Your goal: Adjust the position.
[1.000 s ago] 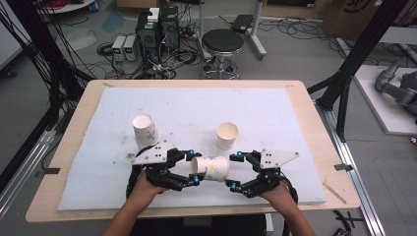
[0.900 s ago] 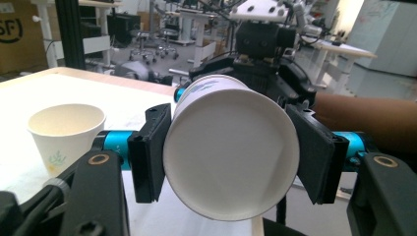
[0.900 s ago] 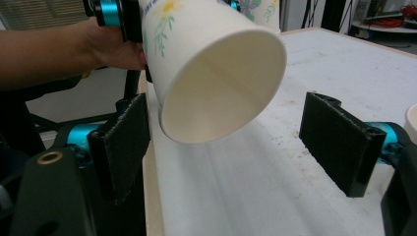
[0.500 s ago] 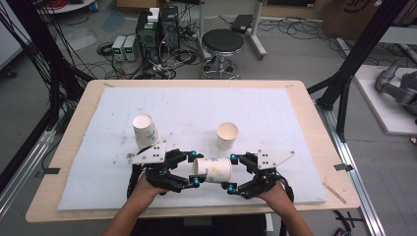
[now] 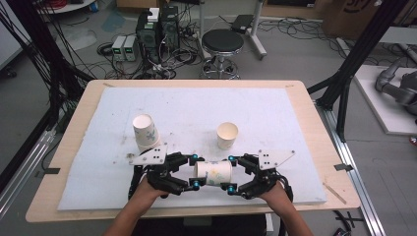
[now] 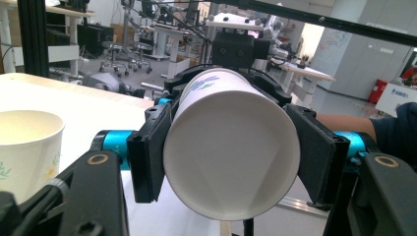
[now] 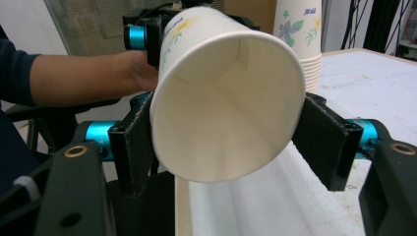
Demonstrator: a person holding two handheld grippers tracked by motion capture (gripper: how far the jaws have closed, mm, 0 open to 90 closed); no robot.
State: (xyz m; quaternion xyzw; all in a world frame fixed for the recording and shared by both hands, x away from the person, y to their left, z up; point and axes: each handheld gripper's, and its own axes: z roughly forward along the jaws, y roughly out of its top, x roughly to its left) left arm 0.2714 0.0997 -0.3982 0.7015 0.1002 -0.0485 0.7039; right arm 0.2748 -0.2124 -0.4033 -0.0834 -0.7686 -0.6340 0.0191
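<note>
Jaws of both grippers stand on one white paper cup with a floral print [image 5: 212, 173], which lies on its side, lifted off the surface near the middle of the front edge of the tabletop [image 5: 69, 128]; the left gripper [image 5: 193, 171] has its black jaws clamped on the cup's closed bottom end, and in the left gripper view that flat round base [image 6: 231, 153] faces the camera with a pad pressed to each side; the right gripper [image 5: 231, 173] takes the open rim end, its jaws have just been closing with the cup between them, and in the right gripper view the pads touch the rim on both sides, with the mouth of the cup [image 7: 227, 105] pressed slightly oval; a person's hand [image 5: 147, 189] holds the left gripper from the front edge, and another hand [image 5: 276, 192] holds the right one; a white foam sheet [image 5: 196, 105] covers most of the tabletop; a stack of white floral paper cups [image 5: 146, 132] stands upside down just behind the left gripper, toward the left edge of the sheet; a single upright white paper cup [image 5: 227, 135] stands open-mouthed just behind the held cup, near the middle of the sheet, apart from both grippers.
</note>
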